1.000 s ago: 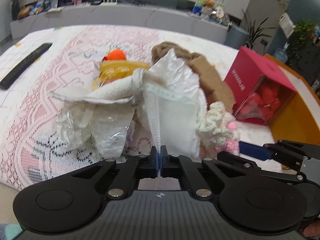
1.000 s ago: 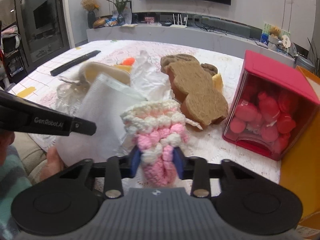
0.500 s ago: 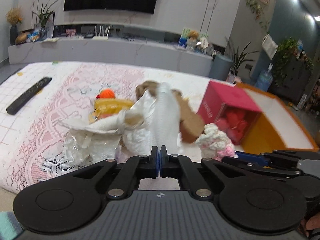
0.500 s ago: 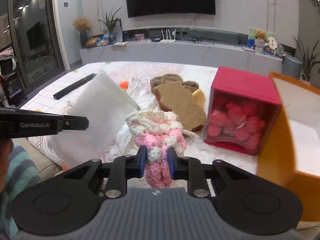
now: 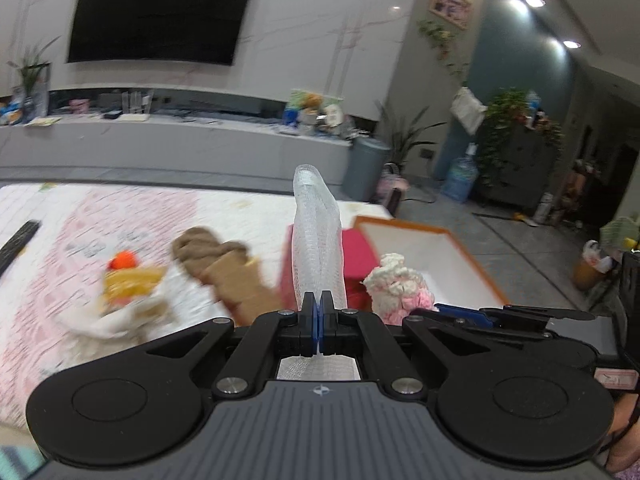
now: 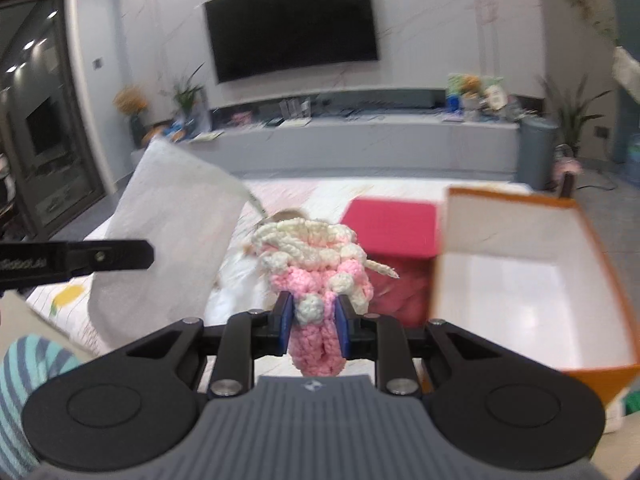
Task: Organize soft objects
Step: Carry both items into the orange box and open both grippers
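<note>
Knitted pouch (image 6: 316,276): pink and cream, soft. It sits squeezed between the blue pads of my right tongs (image 6: 313,322), whose jaws are closed part-way onto its pink lower end; the cream frill stands up ahead of the tips. Carried in the air.

White mesh bag (image 5: 318,240): thin, limp. My left tongs (image 5: 319,326) pinch its lower edge with the jaws all but touching; the rest rises straight up past the tips. From the right tongs' view it hangs broad and flat (image 6: 168,236), off to the left of the pouch.

Orange box (image 6: 532,280): open, white inside, just ahead and right of the right tongs, apparently bare inside where visible. I take it as the place for the soft things.

Red box (image 6: 390,228): behind the pouch, left of the orange one.

Brown plush (image 5: 224,268), orange-and-yellow toy (image 5: 128,276): on the lace cloth (image 5: 52,288), ahead and left of the left tongs, blurred.

Step in hand, by my reckoning: carrying both pieces toward the orange box. Next move: bring the pouch over the opening, lower it, then spread the jaws; the mesh bag follows, and may cling or drape over the rim.
</note>
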{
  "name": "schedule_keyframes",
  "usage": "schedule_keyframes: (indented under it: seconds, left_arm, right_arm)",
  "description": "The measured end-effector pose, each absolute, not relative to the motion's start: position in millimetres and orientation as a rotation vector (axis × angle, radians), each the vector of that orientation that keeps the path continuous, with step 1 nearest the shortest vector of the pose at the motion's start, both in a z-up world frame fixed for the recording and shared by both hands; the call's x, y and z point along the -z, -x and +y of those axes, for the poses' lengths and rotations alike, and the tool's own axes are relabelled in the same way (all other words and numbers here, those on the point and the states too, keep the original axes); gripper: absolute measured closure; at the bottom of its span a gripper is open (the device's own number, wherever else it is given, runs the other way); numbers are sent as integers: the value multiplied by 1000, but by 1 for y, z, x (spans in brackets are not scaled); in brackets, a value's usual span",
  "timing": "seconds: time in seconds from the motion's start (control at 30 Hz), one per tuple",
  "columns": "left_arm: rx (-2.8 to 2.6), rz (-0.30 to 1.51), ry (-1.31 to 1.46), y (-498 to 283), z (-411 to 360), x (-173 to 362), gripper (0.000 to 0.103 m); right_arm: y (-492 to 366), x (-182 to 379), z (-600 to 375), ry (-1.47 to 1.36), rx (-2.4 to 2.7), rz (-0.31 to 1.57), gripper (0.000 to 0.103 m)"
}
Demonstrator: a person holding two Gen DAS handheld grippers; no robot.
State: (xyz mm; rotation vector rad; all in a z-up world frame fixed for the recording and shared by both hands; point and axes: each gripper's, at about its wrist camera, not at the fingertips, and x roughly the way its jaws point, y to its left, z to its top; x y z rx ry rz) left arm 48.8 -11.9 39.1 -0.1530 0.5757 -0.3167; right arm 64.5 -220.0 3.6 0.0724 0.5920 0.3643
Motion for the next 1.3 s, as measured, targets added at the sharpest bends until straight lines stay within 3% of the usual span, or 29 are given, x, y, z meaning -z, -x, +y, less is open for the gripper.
schedule_keyframes:
  seconds: [0.37,0.8,0.93,1.3]
  left_arm:
    - [515,581,58,-104,-122,-58,103]
    - [540,799,-241,-171,-227,9,103]
    - [542,860,-285,-185,-238,26,103]
    - [486,947,-408,-202,-257,54,100]
  right_arm:
    - [-90,-29,-322,-141,-149,626,82]
    - [-161,29,-368,-108,-80,896,82]
    - [-176,46,-366,-90,-94,963,103]
    - [-214,76,-380,-62,-125,1073,101]
